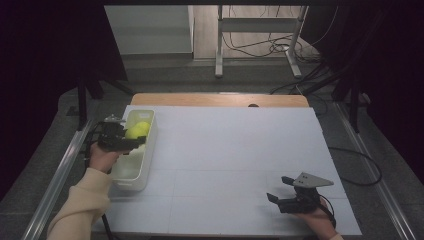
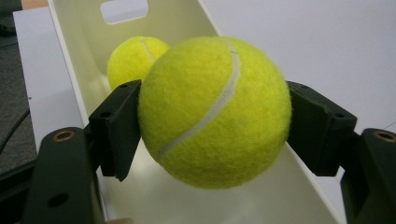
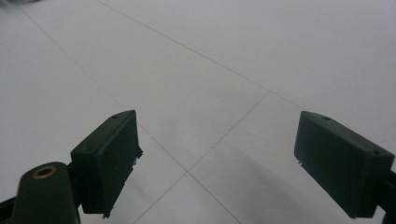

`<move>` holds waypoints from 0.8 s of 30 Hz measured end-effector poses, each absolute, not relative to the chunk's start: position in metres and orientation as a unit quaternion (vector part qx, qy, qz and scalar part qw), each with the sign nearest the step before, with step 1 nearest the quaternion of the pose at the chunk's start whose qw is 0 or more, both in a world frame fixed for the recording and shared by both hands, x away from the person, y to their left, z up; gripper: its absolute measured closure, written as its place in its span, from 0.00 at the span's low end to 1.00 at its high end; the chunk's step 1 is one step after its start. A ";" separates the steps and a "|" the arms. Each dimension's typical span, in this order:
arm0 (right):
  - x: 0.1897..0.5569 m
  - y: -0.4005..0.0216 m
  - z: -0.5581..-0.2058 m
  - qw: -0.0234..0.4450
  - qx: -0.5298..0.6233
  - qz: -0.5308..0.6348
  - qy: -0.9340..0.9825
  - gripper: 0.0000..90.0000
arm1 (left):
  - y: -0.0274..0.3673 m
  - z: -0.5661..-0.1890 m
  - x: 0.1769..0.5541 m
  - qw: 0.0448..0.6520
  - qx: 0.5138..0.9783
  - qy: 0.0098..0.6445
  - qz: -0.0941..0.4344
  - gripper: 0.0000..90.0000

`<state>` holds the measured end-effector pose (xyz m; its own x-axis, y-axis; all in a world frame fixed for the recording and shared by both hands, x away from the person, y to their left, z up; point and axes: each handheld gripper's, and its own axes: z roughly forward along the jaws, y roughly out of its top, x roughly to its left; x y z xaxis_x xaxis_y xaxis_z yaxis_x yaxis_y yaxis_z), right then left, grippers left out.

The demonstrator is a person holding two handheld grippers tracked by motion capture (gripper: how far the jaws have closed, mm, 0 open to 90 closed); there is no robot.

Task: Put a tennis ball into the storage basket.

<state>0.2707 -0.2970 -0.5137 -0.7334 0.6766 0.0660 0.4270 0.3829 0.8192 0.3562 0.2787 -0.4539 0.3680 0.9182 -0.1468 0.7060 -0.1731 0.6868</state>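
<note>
My left gripper (image 1: 131, 142) is shut on a yellow-green tennis ball (image 2: 212, 112), held above the inside of a long white bin (image 1: 134, 170) at the table's left edge. In the high view that ball (image 1: 136, 133) shows just over the bin's far half. A second tennis ball (image 2: 127, 60) lies in the bin behind it, near the end wall with the handle cut-out. My right gripper (image 1: 279, 188) hovers low over the white table near the front right, jaws wide open with nothing between them (image 3: 215, 163).
The white tabletop (image 1: 225, 150) has faint seam lines and a wooden strip (image 1: 220, 99) along its far edge. Metal rails run down both sides. Beyond the table stand a frame with legs and loose cables on the floor.
</note>
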 end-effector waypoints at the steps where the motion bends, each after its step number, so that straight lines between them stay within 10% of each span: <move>1: 0.271 -0.297 -0.514 0.141 0.337 0.442 0.819 0.16 | 0.279 -0.454 0.356 0.348 0.750 0.542 0.153 0.29; 24: 0.273 -0.296 -0.514 0.141 0.333 0.443 0.821 0.16 | 0.272 -0.436 0.344 0.414 0.729 0.520 0.162 0.16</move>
